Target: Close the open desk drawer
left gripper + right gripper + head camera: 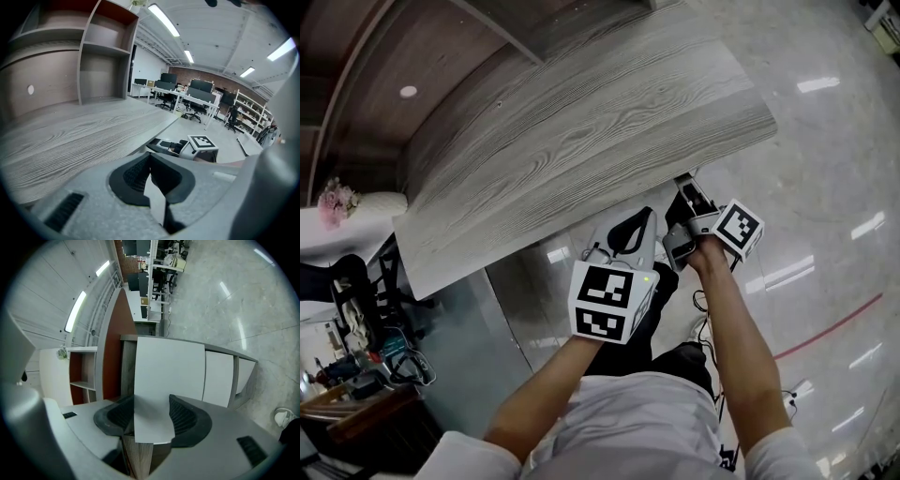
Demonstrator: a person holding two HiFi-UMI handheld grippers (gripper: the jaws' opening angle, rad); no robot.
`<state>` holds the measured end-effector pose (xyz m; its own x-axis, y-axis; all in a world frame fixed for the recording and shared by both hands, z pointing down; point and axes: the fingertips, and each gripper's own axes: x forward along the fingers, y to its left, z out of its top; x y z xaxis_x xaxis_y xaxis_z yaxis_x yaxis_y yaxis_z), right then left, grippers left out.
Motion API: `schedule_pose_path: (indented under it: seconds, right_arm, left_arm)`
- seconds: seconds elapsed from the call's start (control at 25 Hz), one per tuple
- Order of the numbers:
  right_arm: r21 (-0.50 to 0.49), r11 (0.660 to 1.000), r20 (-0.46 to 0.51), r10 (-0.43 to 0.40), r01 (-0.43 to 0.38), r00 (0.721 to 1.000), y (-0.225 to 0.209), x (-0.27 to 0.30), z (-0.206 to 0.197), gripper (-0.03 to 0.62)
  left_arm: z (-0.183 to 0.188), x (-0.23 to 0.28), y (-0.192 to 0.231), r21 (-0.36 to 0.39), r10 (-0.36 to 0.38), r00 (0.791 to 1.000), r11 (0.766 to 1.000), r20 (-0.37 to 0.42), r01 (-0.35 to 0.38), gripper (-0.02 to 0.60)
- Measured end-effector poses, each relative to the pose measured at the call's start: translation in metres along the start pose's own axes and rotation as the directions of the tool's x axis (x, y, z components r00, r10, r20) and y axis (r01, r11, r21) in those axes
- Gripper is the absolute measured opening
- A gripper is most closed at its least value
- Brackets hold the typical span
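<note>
The desk has a grey wood-grain top (581, 131) that hides the drawer in the head view. The right gripper view looks straight at a white drawer front (168, 371), with a wood-grain strip below it. My right gripper (152, 399) points nearly level at that front, jaws standing wide and nothing held between the pads. Whether its tips touch the panel I cannot tell. From above, the right gripper (686, 192) reaches under the desk's near edge. My left gripper (649, 216) hovers beside it, angled down, its tips together and empty (150, 157).
More white fronts (218, 378) run beside the drawer. An open shelf unit (103, 61) stands at the back of the desk. Office desks and chairs (187, 98) fill the far room. Cables (703, 309) lie on the glossy floor by my legs.
</note>
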<state>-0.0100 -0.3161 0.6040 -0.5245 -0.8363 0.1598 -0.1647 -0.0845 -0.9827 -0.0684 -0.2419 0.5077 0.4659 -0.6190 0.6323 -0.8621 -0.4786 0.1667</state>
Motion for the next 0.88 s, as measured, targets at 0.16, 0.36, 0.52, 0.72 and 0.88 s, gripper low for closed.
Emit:
schedule_pose_path:
  seconds: [0.16,0.36,0.52,0.72,0.88]
  right_arm:
    - [-0.011,1.0,-0.005,0.008,-0.008,1.0,0.002,0.007,0.002,0.216]
    - [-0.043,0.999,-0.029,0.009,-0.01,1.0,0.003,0.008,0.002,0.216]
    - [-0.091,0.996,-0.089,-0.004,-0.004,0.996,0.016,0.004,-0.005,0.211]
    - [-0.171,0.985,-0.15,-0.045,0.019,0.988,0.027,-0.019,-0.017,0.168]
    - [-0.242,0.97,-0.183,-0.033,-0.013,0.983,0.049,-0.042,-0.025,0.114]
  left_arm:
    - [0.0,-0.004,0.008,-0.009,0.019,1.0,1.0,0.004,-0.019,0.003]
    - [0.0,-0.009,0.015,-0.021,0.041,0.999,0.999,0.006,-0.041,0.003]
    - [0.007,-0.015,0.011,-0.043,0.049,0.998,0.998,0.027,-0.047,0.003]
    - [0.011,-0.026,0.0,-0.061,0.059,0.997,0.997,0.053,-0.055,0.003]
    - [0.01,-0.038,-0.012,-0.075,0.075,0.995,0.995,0.07,-0.07,0.003]
